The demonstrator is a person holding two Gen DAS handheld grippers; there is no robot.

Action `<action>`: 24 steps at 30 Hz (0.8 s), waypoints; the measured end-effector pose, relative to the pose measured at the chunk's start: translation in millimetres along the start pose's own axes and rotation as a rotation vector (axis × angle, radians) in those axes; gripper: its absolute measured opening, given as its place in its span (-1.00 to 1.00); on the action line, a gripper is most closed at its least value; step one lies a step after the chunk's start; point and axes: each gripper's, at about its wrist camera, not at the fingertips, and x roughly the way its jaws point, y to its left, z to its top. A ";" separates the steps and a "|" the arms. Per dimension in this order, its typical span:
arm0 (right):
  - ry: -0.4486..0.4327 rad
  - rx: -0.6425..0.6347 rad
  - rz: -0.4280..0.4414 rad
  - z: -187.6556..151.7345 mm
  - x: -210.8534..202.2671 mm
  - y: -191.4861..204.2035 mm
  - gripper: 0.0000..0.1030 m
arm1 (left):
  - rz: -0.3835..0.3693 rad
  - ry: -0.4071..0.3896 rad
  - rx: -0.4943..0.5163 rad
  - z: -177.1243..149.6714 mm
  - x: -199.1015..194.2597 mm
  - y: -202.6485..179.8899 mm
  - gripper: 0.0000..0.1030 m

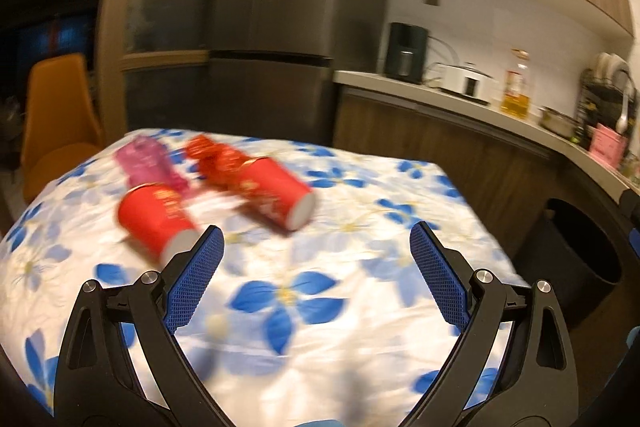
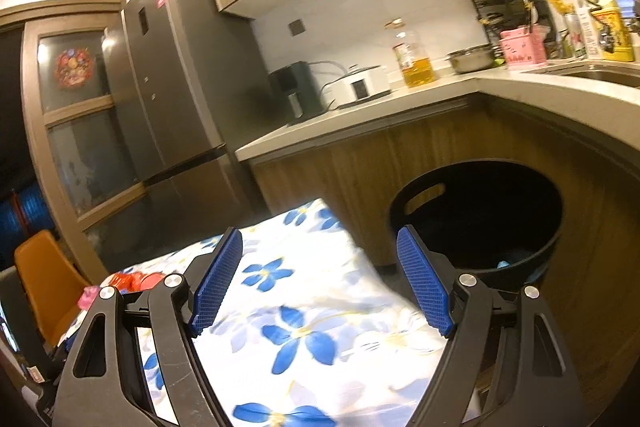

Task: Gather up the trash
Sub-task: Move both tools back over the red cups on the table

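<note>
**Both hands empty, reaching in for the first pick**

Your left gripper (image 1: 316, 239) has its fingers spread wide with nothing between the blue pads; only flowered cloth shows in the gap. Your right gripper (image 2: 320, 243) is the same: fingers wide apart, nothing held, cloth beneath them.

Just past the left fingertip of your left gripper lies the nearer red cup (image 1: 158, 217), on its side with its white base towards you. Beside it, a little farther in, the second red cup (image 1: 276, 195) also lies tipped over. Behind them sit a crumpled red wrapper (image 1: 208, 153) and a pink wrapper (image 1: 150, 161). All four rest on the worktop (image 1: 360, 195), clustered towards its far left part.

The black bin (image 2: 476, 211) stands on the floor off the right corner of the worktop, against the wooden cabinet; something small and blue seems to lie at its bottom.

You look to be at the approach, with nothing yet collected by these hands. The next move calls for swinging your left gripper leftward so the nearer cup sits between the pads, then closing gently, since a paper cup will likely crush or roll. The view is blurred, so settle before closing.
</note>
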 end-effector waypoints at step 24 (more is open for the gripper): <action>0.126 -0.216 0.221 -45.5 87.7 117.7 0.51 | 0.276 0.109 -0.252 2.2 66.2 111.1 0.79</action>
